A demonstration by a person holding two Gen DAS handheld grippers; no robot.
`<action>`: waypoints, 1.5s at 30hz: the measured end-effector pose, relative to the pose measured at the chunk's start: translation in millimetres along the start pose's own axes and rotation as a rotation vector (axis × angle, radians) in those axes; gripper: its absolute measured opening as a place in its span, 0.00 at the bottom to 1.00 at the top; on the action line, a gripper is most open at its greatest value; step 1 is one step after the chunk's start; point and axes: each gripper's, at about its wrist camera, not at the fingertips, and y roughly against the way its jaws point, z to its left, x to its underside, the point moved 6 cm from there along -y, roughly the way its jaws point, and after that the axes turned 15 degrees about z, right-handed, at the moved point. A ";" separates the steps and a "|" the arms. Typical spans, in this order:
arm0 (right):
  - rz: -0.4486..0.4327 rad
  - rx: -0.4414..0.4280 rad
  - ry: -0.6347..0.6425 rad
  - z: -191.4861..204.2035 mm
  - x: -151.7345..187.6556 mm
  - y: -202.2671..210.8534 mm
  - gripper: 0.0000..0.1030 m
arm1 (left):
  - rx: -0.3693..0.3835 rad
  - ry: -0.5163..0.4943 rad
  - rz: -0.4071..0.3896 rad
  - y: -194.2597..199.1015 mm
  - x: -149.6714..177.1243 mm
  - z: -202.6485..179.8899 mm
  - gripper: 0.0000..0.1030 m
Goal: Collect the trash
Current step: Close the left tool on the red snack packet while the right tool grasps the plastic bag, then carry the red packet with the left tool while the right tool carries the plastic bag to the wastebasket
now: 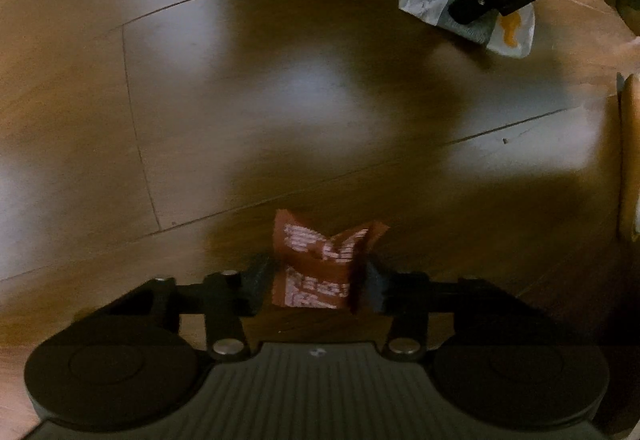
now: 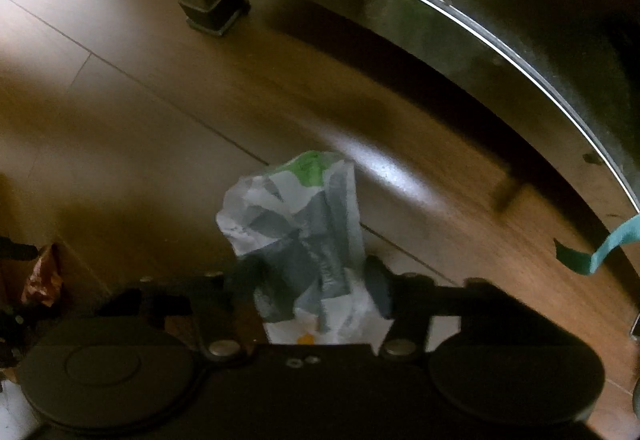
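A: Left wrist view: the left tongs (image 1: 316, 282) pinch a crumpled reddish-brown printed wrapper (image 1: 320, 264) on the wooden floor (image 1: 160, 120). Lift it straight up, I'd say.

B: Right wrist view: the right tongs (image 2: 316, 288) pinch a crumpled white, grey and green paper wrapper (image 2: 296, 224) near a metal bench (image 2: 440, 0). Its lower end is hidden, and everything is blurred.

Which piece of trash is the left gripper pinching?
The small reddish-brown wrapper with white print, between the left gripper pads. The bigger white, grey and green wrapper is in the right gripper.
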 end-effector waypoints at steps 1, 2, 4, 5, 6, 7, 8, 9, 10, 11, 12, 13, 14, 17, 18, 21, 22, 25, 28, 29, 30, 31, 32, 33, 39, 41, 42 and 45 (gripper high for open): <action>0.000 0.003 0.000 1.7 -1.8 0.7 0.39 | 0.007 0.002 -0.004 -0.4 -0.6 0.0 0.40; -0.002 0.008 0.002 1.5 -2.0 1.9 0.37 | 0.014 0.003 -0.010 -0.8 0.0 -0.6 0.36; 0.001 0.025 0.001 1.0 -1.6 3.2 0.26 | 0.028 0.005 -0.016 0.8 0.1 1.9 0.34; 0.005 0.029 -0.006 0.2 -0.4 3.3 0.20 | 0.030 0.006 -0.018 0.7 0.7 4.3 0.33; 0.007 0.024 -0.014 -0.3 0.7 4.0 0.14 | 0.033 0.006 -0.019 1.2 1.1 5.0 0.32; 0.009 0.019 -0.021 -0.7 2.6 5.2 0.10 | 0.037 0.007 -0.019 -1.7 2.1 4.8 0.32; 0.008 0.021 -0.030 -0.2 5.0 8.5 0.09 | 0.041 0.007 -0.020 1.3 1.9 7.9 0.32; 0.010 0.022 -0.041 -0.9 7.3 10.1 0.09 | 0.041 0.008 -0.021 3.9 3.2 8.0 0.31; 0.011 0.016 -0.051 -1.4 10.2 12.6 0.08 | 0.039 0.009 -0.022 5.4 3.4 9.1 0.31; 0.007 0.012 -0.062 0.1 17.1 20.0 0.08 | 0.038 0.014 -0.026 7.4 0.6 9.9 0.30; 0.002 0.009 -0.076 0.0 20.4 25.1 0.08 | 0.044 0.020 -0.029 10.8 -0.2 10.9 0.25; -0.002 -0.003 -0.092 0.3 24.2 31.6 0.08 | 0.051 0.028 -0.033 14.7 -0.4 12.0 0.25; -0.006 -0.015 -0.103 -0.3 27.2 39.2 0.07 | 0.057 0.034 -0.040 19.9 -0.6 11.4 0.24; -0.030 -0.027 -0.130 0.2 39.5 63.5 0.07 | 0.077 0.039 -0.067 37.2 0.3 11.7 0.24; -0.039 -0.028 -0.136 -0.3 44.3 71.2 0.07 | 0.086 0.041 -0.075 43.4 0.9 12.0 0.23; -0.057 -0.039 -0.169 0.5 55.3 100.8 0.07 | 0.080 0.025 -0.110 68.6 3.7 8.7 0.23; -0.069 -0.045 -0.179 0.1 59.6 113.3 0.07 | 0.078 0.022 -0.124 78.4 5.1 6.1 0.23; -0.106 -0.053 -0.191 6.3 76.8 144.2 0.07 | 0.076 0.015 -0.178 116.9 9.4 2.4 0.23; -0.160 -0.066 -0.193 12.4 92.9 185.9 0.07 | 0.089 0.019 -0.246 161.5 17.0 -2.3 0.23; -0.176 -0.073 -0.197 14.5 98.6 200.7 0.07 | 0.082 0.019 -0.272 177.2 21.1 -6.1 0.23; -0.197 -0.080 -0.200 16.4 104.4 216.1 0.07 | 0.081 0.022 -0.298 194.7 24.6 -9.6 0.23; -0.218 -0.087 -0.201 17.8 111.2 230.5 0.07 | 0.084 0.027 -0.327 212.6 28.9 -12.3 0.23; -0.240 -0.095 -0.199 18.5 116.5 246.0 0.07 | 0.081 0.031 -0.353 229.8 32.8 -15.7 0.23; -0.258 -0.100 -0.199 19.7 122.4 259.6 0.07 | 0.074 0.032 -0.379 244.7 35.8 -17.8 0.23; -0.398 -0.133 -0.204 30.0 161.1 349.7 0.07 | 0.030 0.033 -0.548 345.2 64.3 -48.3 0.23; -0.454 -0.130 -0.203 30.8 177.4 380.5 0.07 | 0.004 0.031 -0.604 373.6 77.5 -62.8 0.23; -0.478 -0.135 -0.200 31.3 183.9 391.2 0.07 | -0.002 0.033 -0.629 386.8 84.5 -68.9 0.23; -0.550 -0.126 -0.183 32.2 206.2 424.4 0.07 | -0.033 0.038 -0.710 424.8 102.9 -88.3 0.23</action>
